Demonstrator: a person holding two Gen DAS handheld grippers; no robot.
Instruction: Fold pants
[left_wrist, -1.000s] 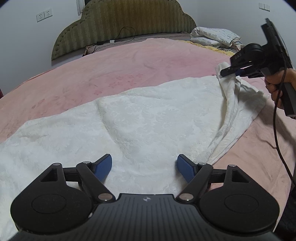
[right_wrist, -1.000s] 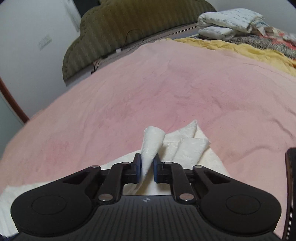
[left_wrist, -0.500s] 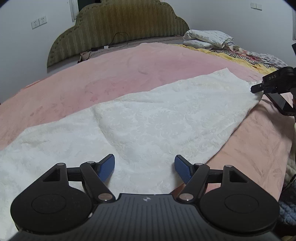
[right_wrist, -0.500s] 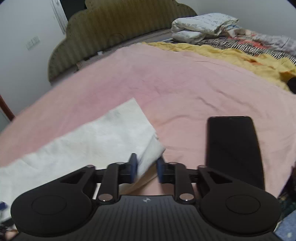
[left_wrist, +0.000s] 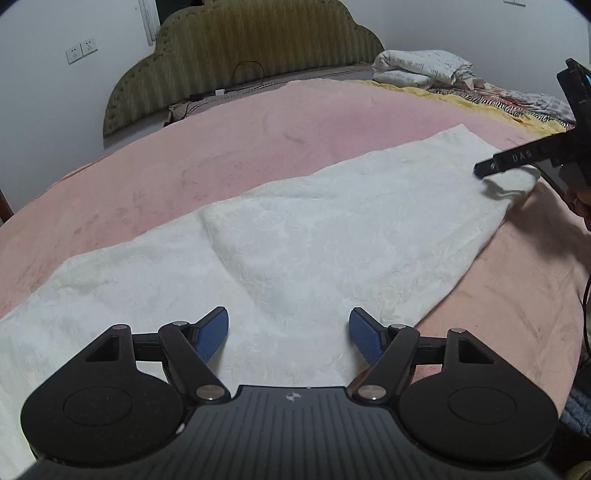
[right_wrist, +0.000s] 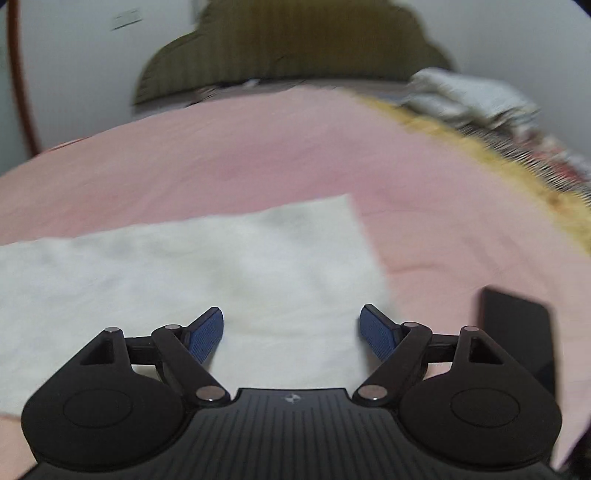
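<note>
Bed: pink blanket (left_wrist: 258, 147) covers the whole top and gives a broad soft surface for laying clothes out; an olive headboard (left_wrist: 240, 66) stands at the far end, with folded bedding (left_wrist: 421, 68) piled by it.
Pants: the white pants (left_wrist: 295, 236) lie spread flat across the blanket, reaching from the near left to the far right, so the cloth looks smoothed out ready for a fold.
Left gripper: the left gripper (left_wrist: 289, 334) hovers low over the near part of the pants, blue pads wide apart and holding nothing, placed, I would guess, to take the near edge.
Right gripper: the right gripper (right_wrist: 291, 332) hangs over the far right end of the pants, jaws spread and empty; its view is blurred.
Phone: a dark phone (right_wrist: 517, 332) lies on the blanket just beside that end, clear of the cloth.
Stage: flattening seems done; no fold is made yet.
</note>
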